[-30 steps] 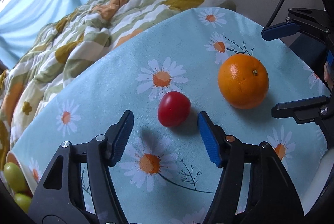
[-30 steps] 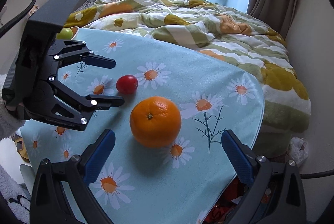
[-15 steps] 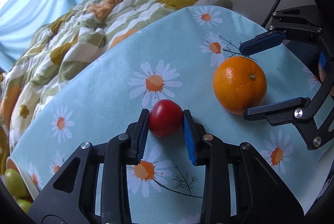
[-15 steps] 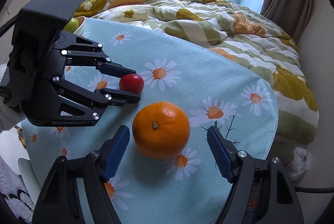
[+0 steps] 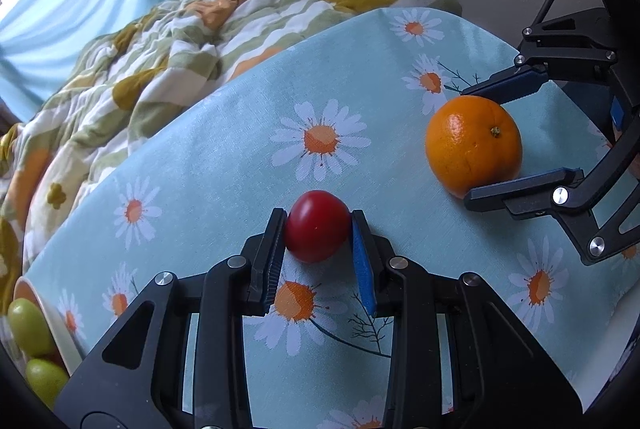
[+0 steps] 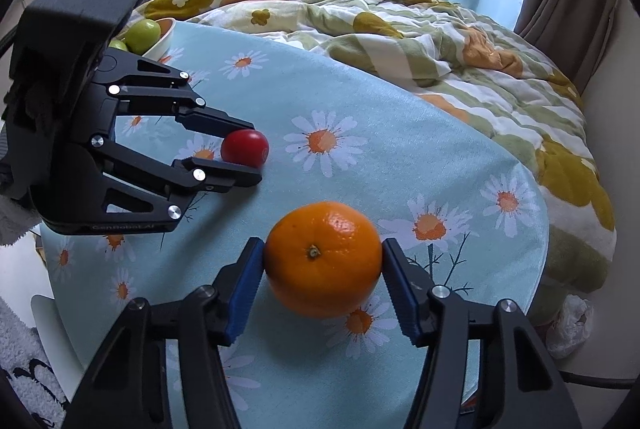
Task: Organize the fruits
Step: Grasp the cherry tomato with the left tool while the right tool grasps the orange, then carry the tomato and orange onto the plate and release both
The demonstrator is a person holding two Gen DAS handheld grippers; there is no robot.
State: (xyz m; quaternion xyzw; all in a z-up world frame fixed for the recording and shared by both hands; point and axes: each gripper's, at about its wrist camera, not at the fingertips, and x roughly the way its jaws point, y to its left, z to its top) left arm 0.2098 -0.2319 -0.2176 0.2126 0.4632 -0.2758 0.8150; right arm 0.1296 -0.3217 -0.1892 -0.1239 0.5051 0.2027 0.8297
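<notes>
A small red fruit (image 5: 316, 225) sits on the daisy-print tablecloth (image 5: 224, 165). My left gripper (image 5: 318, 229) is shut on it, both pads touching its sides; it also shows in the right wrist view (image 6: 244, 148), held by the left gripper (image 6: 246, 153). An orange (image 6: 323, 257) sits on the cloth nearer the table's right edge. My right gripper (image 6: 323, 261) is shut on the orange, one pad against each side; this shows in the left wrist view too (image 5: 474, 145).
A bowl (image 6: 160, 41) with green fruits (image 6: 142, 31) stands at the table's far left edge; the green fruits (image 5: 30, 325) show at the lower left of the left wrist view. A rumpled quilt (image 6: 400, 9) lies on the bed behind the table.
The left gripper closed on the red fruit from wide open. The right gripper moved forward and closed on the orange.
</notes>
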